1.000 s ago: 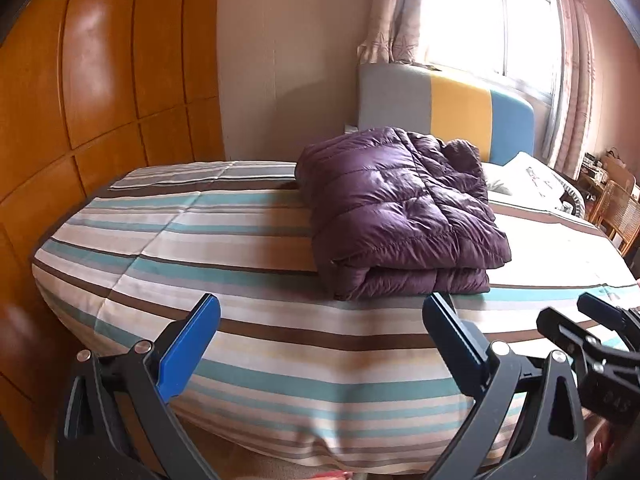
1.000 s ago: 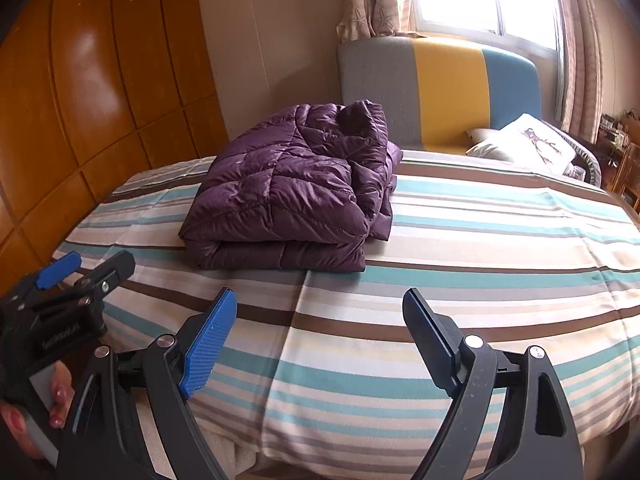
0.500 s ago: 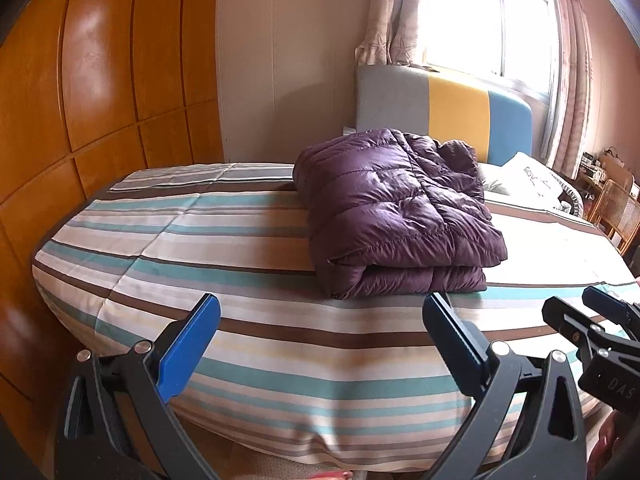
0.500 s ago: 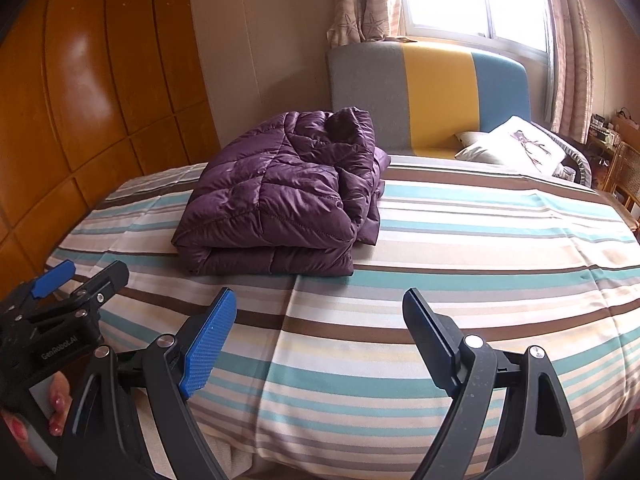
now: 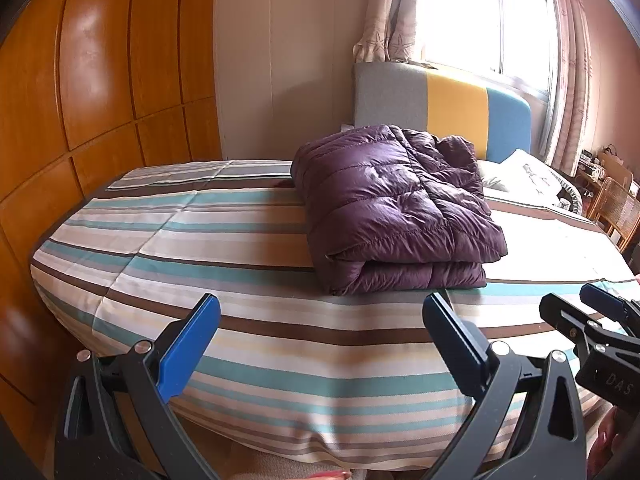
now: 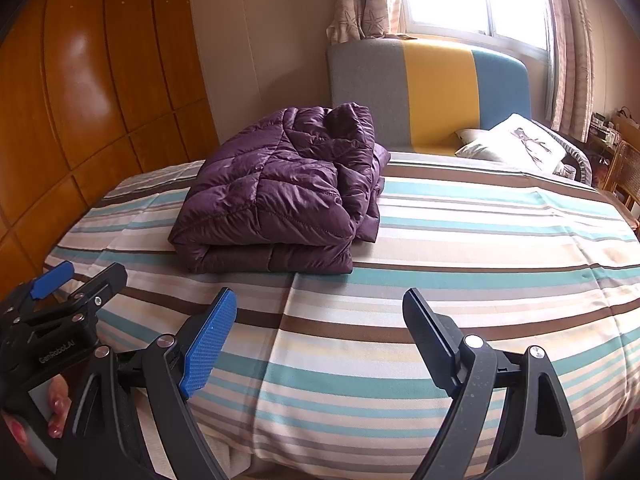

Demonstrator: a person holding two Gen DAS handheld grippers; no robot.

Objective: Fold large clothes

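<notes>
A purple quilted down jacket (image 5: 396, 208) lies folded into a thick bundle on the striped bed (image 5: 200, 248); it also shows in the right wrist view (image 6: 280, 196). My left gripper (image 5: 320, 312) is open and empty, held off the foot of the bed, short of the jacket. My right gripper (image 6: 320, 308) is open and empty, also back from the jacket, above the bed's near edge. Each gripper shows at the edge of the other's view, the right gripper (image 5: 596, 320) and the left gripper (image 6: 68, 284).
A grey, yellow and blue headboard (image 6: 428, 92) stands under a bright window. White pillows (image 6: 516, 144) lie at the far right. A wooden wardrobe wall (image 5: 80, 100) runs along the left. A wicker chair (image 5: 616, 208) stands right of the bed.
Both grippers have drawn back and slightly up from the bed, so the jacket looks a little farther away. The jacket has not moved. Both stay open.
</notes>
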